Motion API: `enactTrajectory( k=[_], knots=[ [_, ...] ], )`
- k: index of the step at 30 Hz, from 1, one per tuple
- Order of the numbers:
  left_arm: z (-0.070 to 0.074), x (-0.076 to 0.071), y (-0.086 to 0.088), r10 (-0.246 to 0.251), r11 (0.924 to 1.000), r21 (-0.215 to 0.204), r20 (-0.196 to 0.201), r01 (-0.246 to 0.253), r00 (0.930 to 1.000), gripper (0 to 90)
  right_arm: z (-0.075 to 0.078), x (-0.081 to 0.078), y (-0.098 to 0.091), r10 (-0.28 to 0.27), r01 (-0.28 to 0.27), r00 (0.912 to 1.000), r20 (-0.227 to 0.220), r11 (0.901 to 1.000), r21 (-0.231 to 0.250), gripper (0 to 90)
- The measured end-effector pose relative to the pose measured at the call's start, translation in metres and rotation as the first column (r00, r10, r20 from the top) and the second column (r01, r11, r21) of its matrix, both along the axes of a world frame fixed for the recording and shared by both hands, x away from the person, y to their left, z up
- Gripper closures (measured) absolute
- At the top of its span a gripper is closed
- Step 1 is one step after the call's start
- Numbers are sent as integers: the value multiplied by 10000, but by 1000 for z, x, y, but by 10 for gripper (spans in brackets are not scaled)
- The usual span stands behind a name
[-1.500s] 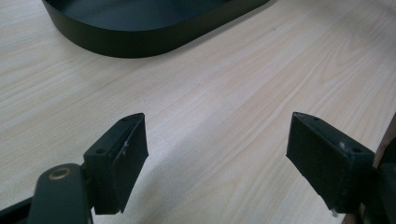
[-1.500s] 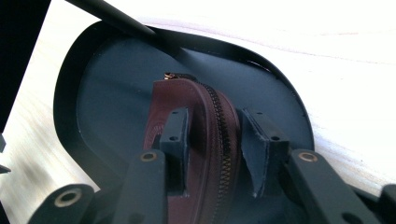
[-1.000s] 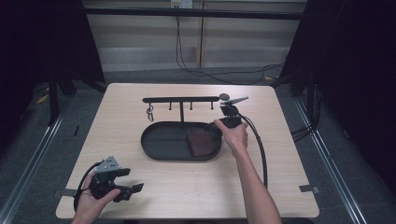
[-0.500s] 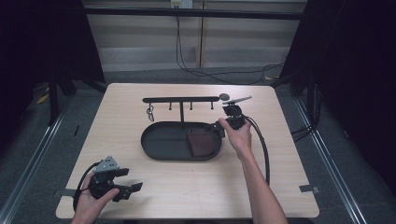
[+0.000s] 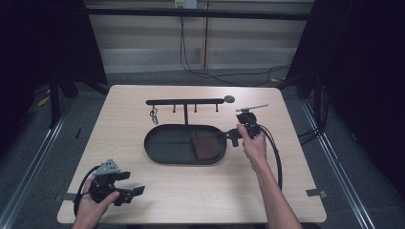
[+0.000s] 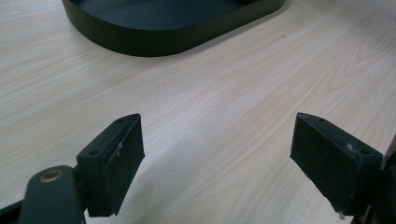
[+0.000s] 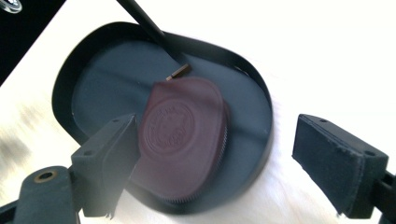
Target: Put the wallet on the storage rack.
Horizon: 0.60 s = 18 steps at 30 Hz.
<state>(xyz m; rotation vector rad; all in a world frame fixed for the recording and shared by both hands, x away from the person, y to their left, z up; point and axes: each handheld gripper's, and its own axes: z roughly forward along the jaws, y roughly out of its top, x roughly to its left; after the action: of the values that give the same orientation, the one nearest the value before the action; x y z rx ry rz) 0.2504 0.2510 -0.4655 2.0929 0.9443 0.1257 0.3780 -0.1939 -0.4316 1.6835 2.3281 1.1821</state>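
Black right claw (image 5: 232, 137), gaping wide, tilts over the maroon pouch (image 7: 182, 140); left claw (image 5: 125, 190) rests wide.

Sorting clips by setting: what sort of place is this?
Probably a recording lab, not a home: a bare table between dark curtains, wall cables, and a staged tray with a pouch.

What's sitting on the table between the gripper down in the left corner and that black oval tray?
Nothing: the high view shows bare wood between the left hand-held gripper and the tray. The left gripper view shows the same bare stretch up to the tray's wall.
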Motion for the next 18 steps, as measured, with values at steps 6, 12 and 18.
enactTrajectory(
  k=[6, 12, 18],
  knots=[
    [0, 1, 1, 93, 10000, -6, -41, -93, 9999, 169, -1, -20, -13, -33, 38, 9998, 217, 9997, -237, 144],
    [0, 0, 0, 36, 10000, 27, -1, -36, 10000, 169, 1, -35, -23, -34, 54, 9987, 509, 9992, -389, 145],
    [0, 0, 1, 126, 9999, 118, 33, -126, 9999, 171, 0, -55, -33, -17, 52, 9969, 781, 9990, -446, 152]
  ],
)
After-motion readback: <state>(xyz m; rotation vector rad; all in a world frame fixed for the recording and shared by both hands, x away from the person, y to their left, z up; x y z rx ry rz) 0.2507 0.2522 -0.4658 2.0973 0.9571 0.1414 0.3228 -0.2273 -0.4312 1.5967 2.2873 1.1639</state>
